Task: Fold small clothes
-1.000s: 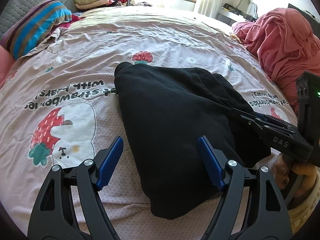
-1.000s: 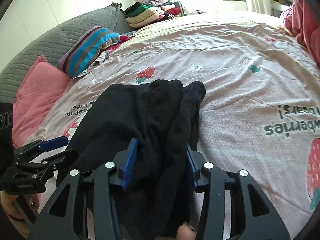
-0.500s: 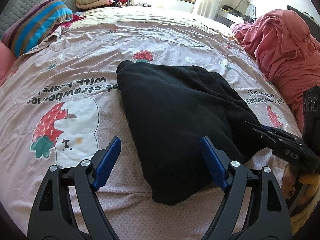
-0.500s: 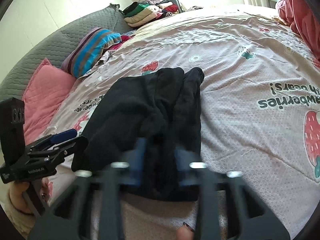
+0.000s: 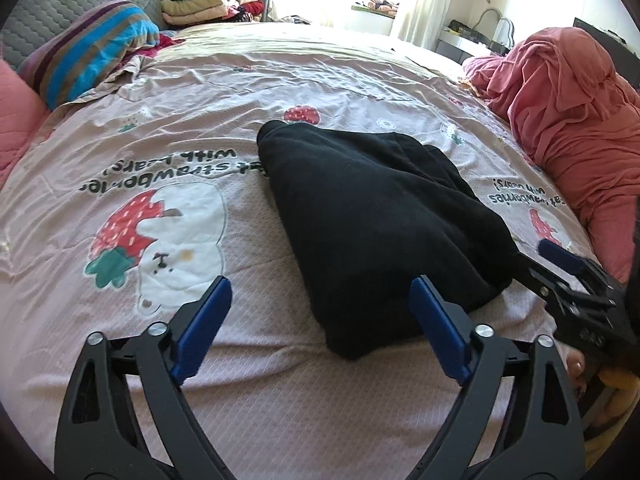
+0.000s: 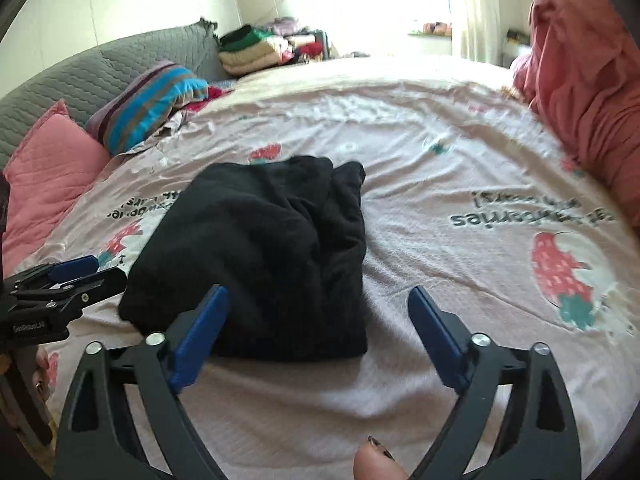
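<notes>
Black garment (image 5: 384, 216) lies on the strawberry-print bedspread (image 5: 168, 168); left tongs (image 5: 320, 324) and right tongs (image 6: 320, 332) gape wide, empty.

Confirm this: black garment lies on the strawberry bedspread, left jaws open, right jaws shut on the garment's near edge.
Not quite. The right gripper is open and grips nothing; the right wrist view shows its jaws spread. The rest holds: the black garment lies on the bedspread, and the left gripper is open.

My black garment (image 5: 372, 216) lies on a mauve bedspread (image 5: 248, 80) printed with red strawberries; my grippers' pads (image 5: 202, 326) are blue; a striped pillow (image 5: 84, 48) sits at the far-left edge.
</notes>
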Motion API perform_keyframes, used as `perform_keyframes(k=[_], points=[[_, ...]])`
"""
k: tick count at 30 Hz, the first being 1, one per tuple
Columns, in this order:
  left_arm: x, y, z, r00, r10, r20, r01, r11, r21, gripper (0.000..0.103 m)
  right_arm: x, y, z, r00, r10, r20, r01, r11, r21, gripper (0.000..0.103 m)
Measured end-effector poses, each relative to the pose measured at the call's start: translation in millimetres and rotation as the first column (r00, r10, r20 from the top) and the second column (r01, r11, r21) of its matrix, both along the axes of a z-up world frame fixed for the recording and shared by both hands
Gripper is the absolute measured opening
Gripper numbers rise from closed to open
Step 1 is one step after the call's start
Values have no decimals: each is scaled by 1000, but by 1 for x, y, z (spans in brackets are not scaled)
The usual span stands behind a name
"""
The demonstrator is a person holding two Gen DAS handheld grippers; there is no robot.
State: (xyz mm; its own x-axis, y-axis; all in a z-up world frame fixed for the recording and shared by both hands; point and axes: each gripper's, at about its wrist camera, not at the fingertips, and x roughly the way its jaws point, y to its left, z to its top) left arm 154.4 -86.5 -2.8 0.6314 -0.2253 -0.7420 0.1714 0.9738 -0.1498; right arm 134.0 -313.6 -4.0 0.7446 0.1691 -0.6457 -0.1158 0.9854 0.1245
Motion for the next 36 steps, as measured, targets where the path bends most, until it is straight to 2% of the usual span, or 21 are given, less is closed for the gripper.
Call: perform_keyframes(k=[3, 8, 15, 23, 36], points=[[-16, 6, -1, 1000, -3, 12, 3, 1000, 0, 93, -19, 9, 3, 999, -14, 30, 14, 1000, -7, 98], [-45, 20, -6, 1000, 3, 31, -3, 1000, 5, 93, -40, 18, 1, 999, -28, 16, 28, 999, 26, 98], [-72, 35, -10, 998, 14, 54, -15, 1000, 17, 93, -63, 34, -10, 996, -79, 30, 80, 996, -44, 98], [-85, 45, -15, 998, 13, 54, -13, 1000, 0, 94, -85, 49, -16, 995, -95, 28, 96, 993, -66, 98], [-92, 50, -12, 998, 14, 59, -13, 1000, -12, 94, -90, 56, -17, 994, -107, -9, 106, 991, -82, 98]])
